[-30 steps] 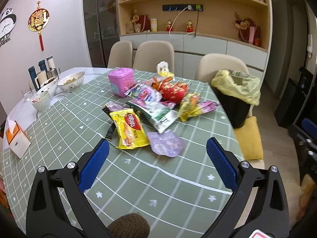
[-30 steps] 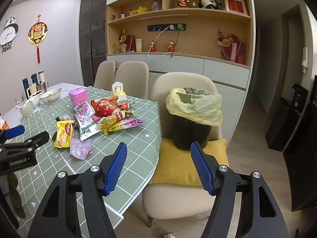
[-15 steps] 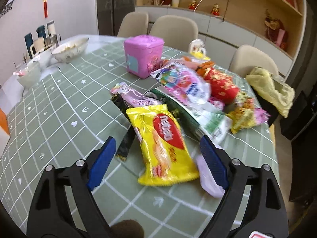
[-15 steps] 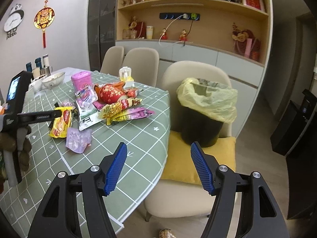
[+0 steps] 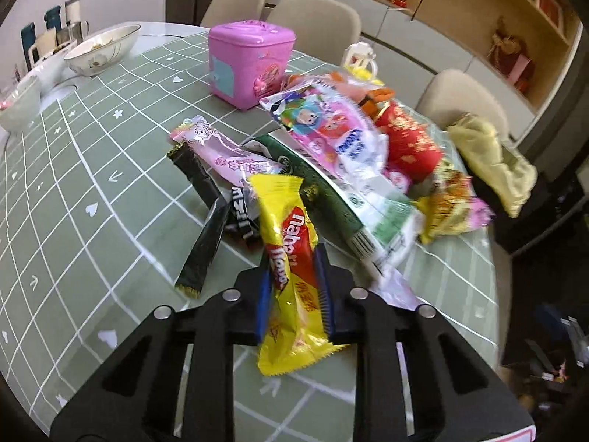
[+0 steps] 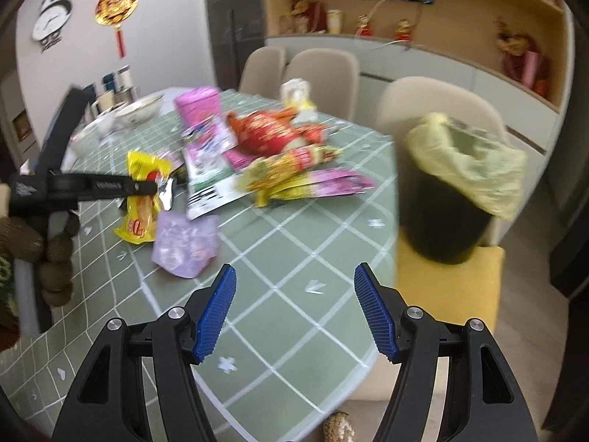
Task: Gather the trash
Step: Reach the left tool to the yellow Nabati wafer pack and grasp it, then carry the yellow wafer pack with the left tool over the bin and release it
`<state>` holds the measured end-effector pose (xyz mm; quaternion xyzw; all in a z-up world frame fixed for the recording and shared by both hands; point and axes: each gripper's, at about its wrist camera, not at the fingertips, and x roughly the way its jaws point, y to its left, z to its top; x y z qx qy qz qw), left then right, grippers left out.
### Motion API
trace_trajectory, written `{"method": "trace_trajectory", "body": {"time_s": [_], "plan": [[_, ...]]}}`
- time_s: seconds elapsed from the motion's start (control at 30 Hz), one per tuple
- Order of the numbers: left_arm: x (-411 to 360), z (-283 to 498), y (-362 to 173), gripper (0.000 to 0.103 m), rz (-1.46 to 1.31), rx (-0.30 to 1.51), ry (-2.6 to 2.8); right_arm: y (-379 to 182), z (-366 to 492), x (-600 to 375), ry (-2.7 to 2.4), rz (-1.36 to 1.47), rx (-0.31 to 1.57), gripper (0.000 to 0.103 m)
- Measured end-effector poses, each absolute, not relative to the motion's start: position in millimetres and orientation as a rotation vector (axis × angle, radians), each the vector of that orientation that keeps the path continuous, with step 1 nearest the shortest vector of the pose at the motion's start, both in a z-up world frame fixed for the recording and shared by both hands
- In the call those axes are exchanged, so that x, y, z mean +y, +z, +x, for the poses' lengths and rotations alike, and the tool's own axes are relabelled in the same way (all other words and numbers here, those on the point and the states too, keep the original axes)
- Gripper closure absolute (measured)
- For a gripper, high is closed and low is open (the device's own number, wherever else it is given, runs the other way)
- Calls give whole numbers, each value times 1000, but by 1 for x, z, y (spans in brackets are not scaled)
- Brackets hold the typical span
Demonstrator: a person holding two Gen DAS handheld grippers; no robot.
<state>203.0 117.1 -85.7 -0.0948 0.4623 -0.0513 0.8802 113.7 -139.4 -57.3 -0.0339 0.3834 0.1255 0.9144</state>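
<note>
- Step in hand: first pick-up. The left gripper (image 5: 292, 287) has just been closing, and its jaws now clamp the yellow wrapper (image 5: 291, 258) at mid-length; the wrapper lies at the near edge of the litter pile on the table (image 5: 92, 191).
- The right gripper (image 6: 294, 313) stands released, holding nothing, above bare tablecloth just short of the purple wrapper (image 6: 184, 243).
- Next move, as judged: lift the yellow wrapper clear and carry it to the bin (image 6: 456, 199), which stands on a chair beyond the table's far edge.
</note>
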Motion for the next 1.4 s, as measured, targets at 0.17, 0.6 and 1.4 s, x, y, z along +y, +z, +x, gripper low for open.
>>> {"method": "trace_trajectory", "body": {"time_s": [0.17, 0.6, 1.4], "plan": [[128, 183, -75, 94, -218, 951, -143, -73, 138, -106, 403, -56, 855, 41], [147, 160, -62, 94, -269, 925, -134, -91, 179, -69, 539, -74, 965, 97], [-94, 309, 62, 94, -226, 695, -400, 58, 285, -315, 328, -53, 611, 99]]}}
